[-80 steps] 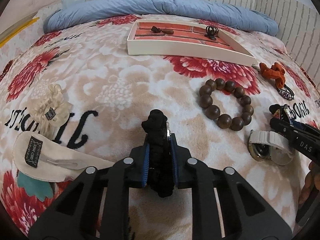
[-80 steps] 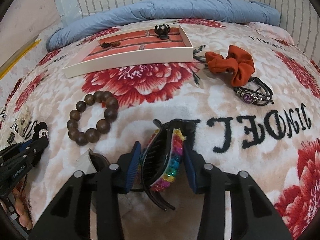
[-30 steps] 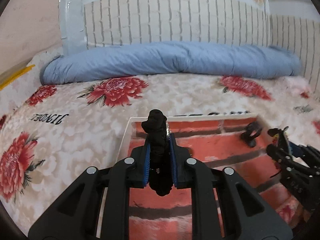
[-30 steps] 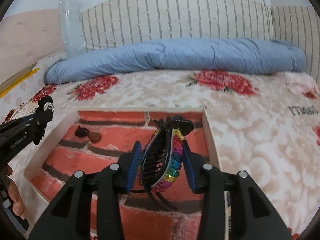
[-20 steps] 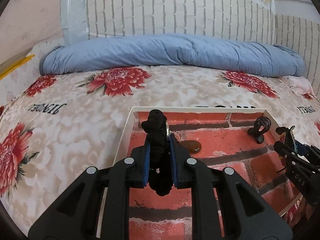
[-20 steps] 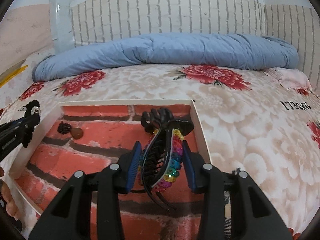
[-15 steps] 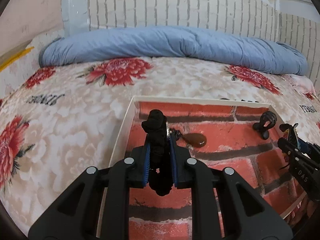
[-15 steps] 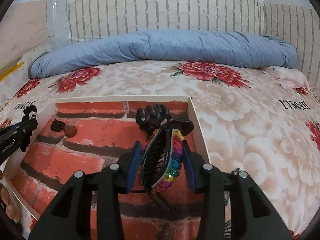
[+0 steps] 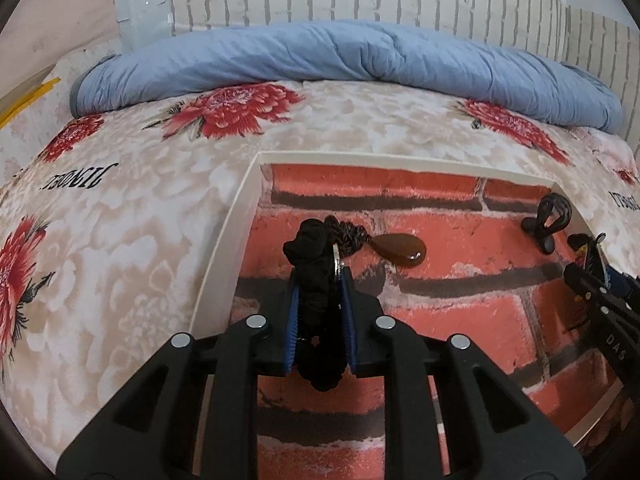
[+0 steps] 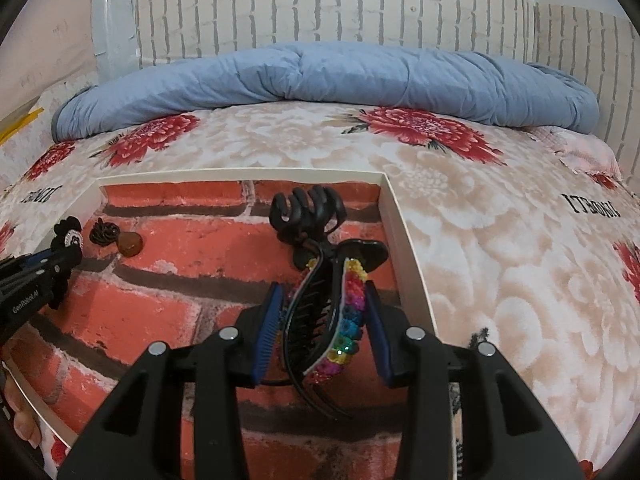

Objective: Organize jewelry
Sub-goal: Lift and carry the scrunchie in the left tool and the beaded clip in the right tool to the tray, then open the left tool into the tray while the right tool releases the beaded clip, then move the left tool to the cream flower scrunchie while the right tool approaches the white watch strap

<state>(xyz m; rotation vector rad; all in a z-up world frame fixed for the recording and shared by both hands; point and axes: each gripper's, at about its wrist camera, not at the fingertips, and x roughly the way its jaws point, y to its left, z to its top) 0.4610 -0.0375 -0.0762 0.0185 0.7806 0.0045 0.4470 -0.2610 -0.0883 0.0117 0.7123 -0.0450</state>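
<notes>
A white-rimmed tray (image 9: 224, 240) with a red brick-pattern floor lies on the floral bed; it also shows in the right wrist view (image 10: 408, 248). My left gripper (image 9: 320, 292) is shut on a black scrunchie (image 9: 316, 264) with a small silver charm, held over the tray's left part. My right gripper (image 10: 320, 308) is shut on a black claw clip with rainbow sequins (image 10: 340, 312), held over the tray's right part. In the tray lie a brown teardrop pendant on a dark cord (image 9: 400, 246) and a small black claw clip (image 10: 308, 210), also in the left wrist view (image 9: 548, 220).
A rolled blue quilt (image 9: 340, 60) lies along the back against a brick-pattern wall. The floral blanket (image 10: 520, 260) surrounds the tray. The other gripper shows at each view's edge: right one (image 9: 600, 280), left one (image 10: 40, 276).
Both grippers carried their items from the front of the bed up to the tray, and over the last second have come lower and closer over its floor. Both stay shut.
</notes>
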